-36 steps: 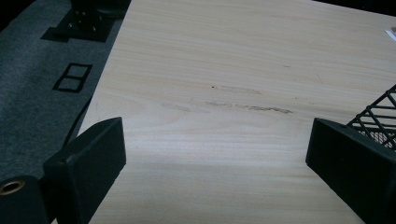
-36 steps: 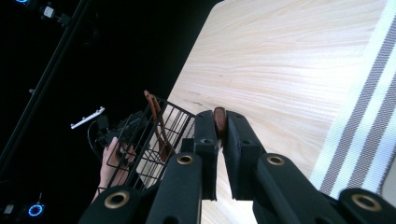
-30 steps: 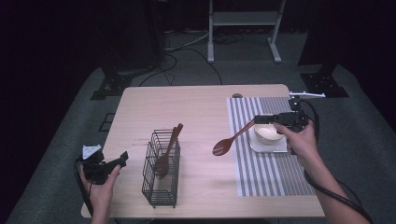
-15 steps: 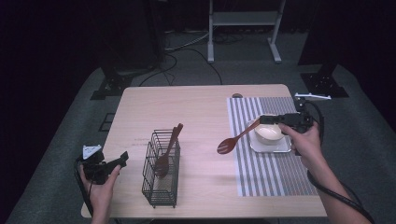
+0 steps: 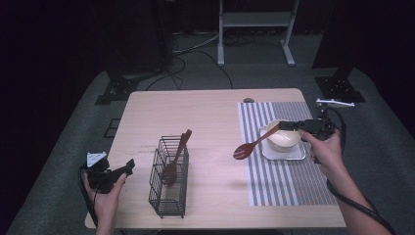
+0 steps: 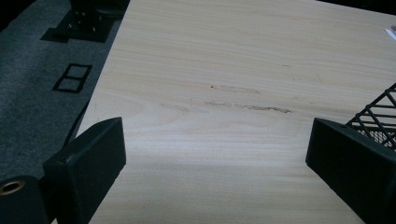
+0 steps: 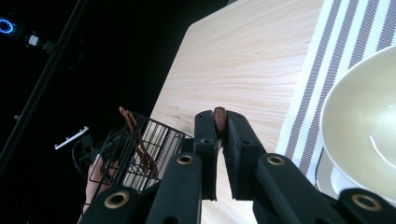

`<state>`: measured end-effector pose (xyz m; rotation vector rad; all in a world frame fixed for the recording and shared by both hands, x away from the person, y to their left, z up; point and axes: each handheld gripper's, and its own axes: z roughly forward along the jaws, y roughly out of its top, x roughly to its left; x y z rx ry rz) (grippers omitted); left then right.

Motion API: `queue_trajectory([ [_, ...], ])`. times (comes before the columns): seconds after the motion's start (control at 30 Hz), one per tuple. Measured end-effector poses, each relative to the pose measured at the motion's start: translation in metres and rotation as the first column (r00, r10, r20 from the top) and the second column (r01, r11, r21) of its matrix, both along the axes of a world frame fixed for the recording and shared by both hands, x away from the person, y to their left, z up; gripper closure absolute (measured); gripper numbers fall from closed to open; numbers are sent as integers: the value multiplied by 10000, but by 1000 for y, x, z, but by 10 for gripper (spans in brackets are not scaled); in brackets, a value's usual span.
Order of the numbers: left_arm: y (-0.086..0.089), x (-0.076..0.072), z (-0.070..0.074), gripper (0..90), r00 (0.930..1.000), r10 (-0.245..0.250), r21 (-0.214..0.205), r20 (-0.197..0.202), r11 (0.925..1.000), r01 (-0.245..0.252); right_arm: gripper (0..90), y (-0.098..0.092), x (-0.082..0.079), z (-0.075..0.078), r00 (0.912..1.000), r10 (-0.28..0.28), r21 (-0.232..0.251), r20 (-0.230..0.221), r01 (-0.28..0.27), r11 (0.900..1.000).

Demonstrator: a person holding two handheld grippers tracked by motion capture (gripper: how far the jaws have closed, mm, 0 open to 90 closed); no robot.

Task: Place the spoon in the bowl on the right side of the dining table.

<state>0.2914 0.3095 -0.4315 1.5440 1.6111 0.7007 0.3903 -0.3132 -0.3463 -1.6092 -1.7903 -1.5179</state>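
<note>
From the high view, the right gripper point(image 5: 289, 126) was clamped on the handle end of a wooden spoon point(image 5: 252, 145), which hung in the air, slanting down to the left over the edge of the striped mat point(image 5: 288, 186). A cream bowl point(image 5: 284, 138) sat on a small tray point(image 5: 284, 154) just beneath that gripper. The left gripper point(image 5: 128, 166) rested at the table's point(image 5: 205, 112) near left corner, beside a wire basket point(image 5: 168, 183) holding other spoons point(image 5: 173, 161).

In the left gripper view, its jaws stood wide apart over bare table point(image 6: 224, 70), holding nothing.

In the right gripper view, the jaws were pinched tight on the spoon's tip point(image 7: 219, 117), the bowl point(image 7: 364, 135) close at the right.
</note>
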Motion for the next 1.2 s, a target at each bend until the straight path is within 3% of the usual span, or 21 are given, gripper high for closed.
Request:
queue_trajectory([
  [1.2, -1, 0, -1, 39, 10000, -45, 23, -5, 10000, 45, 832, -42, -4, -2, 9940, -1090, -28, 5, 1090, 9940],
])
